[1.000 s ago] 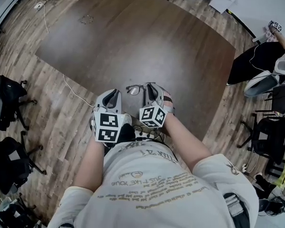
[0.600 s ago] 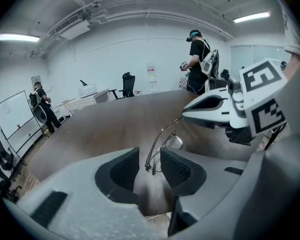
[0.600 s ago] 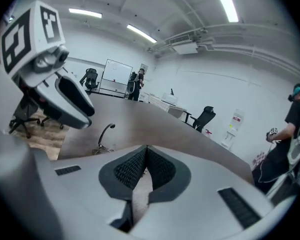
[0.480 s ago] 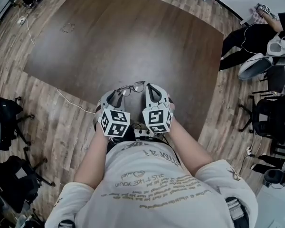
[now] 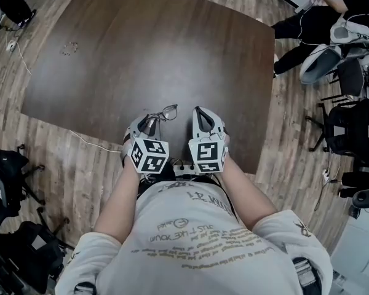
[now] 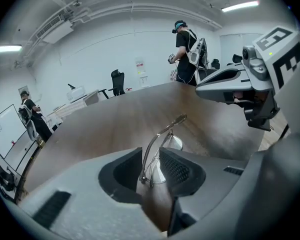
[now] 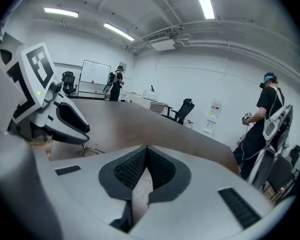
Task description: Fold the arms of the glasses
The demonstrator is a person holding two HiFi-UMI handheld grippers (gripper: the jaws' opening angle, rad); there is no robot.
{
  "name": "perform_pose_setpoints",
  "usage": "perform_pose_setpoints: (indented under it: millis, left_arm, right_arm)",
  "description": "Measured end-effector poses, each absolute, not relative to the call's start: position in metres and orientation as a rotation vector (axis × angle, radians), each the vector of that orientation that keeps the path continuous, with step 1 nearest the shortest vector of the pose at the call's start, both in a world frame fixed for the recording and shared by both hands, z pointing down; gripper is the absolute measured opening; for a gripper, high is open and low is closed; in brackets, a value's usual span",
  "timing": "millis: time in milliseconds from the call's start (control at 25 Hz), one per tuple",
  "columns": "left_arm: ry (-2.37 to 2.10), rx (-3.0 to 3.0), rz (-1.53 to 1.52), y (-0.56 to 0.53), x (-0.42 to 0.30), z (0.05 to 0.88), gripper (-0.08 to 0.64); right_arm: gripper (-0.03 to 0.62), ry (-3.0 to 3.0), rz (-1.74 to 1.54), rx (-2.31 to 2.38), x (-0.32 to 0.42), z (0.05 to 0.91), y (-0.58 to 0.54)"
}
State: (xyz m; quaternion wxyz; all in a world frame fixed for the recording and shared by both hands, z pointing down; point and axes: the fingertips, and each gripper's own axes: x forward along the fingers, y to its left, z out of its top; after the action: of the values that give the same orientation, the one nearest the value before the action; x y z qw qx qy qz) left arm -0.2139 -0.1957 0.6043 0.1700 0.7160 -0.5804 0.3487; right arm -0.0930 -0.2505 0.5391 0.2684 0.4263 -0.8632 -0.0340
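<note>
The thin wire-framed glasses [image 5: 168,112] are at the near edge of the dark wooden table [image 5: 172,42]. My left gripper [image 5: 150,121] has them between its pads. In the left gripper view the frame [image 6: 149,159] stands between the two pads and one arm [image 6: 180,119] rises up to the right. After opening wide, the left jaws have just been closing on the glasses. My right gripper [image 5: 199,110] is apart from them on the right, shut and empty. In the right gripper view its pads [image 7: 146,151] meet, and the glasses [image 7: 90,149] show under the left gripper [image 7: 70,124].
The table's front edge runs just under both grippers. A white cable [image 5: 92,143] lies on the wooden floor at the left. Office chairs [image 5: 350,128] and a seated person in black [image 5: 313,11] are to the right, and more dark chairs [image 5: 6,165] to the left.
A second ago the glasses sat at the right gripper's tip with the left beside them. Now they are in the left gripper, and the right has drawn away to the right.
</note>
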Motion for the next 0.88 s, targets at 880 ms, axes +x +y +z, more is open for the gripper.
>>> perform_pose_setpoints:
  millis: [880]
  left_arm:
    - [-1.516, 2.109, 1.124, -0.215, -0.196, 0.621, 0.023]
  right_arm:
    - [0.015, -2.235, 0.001, 1.331, -0.054, 0.546, -0.253]
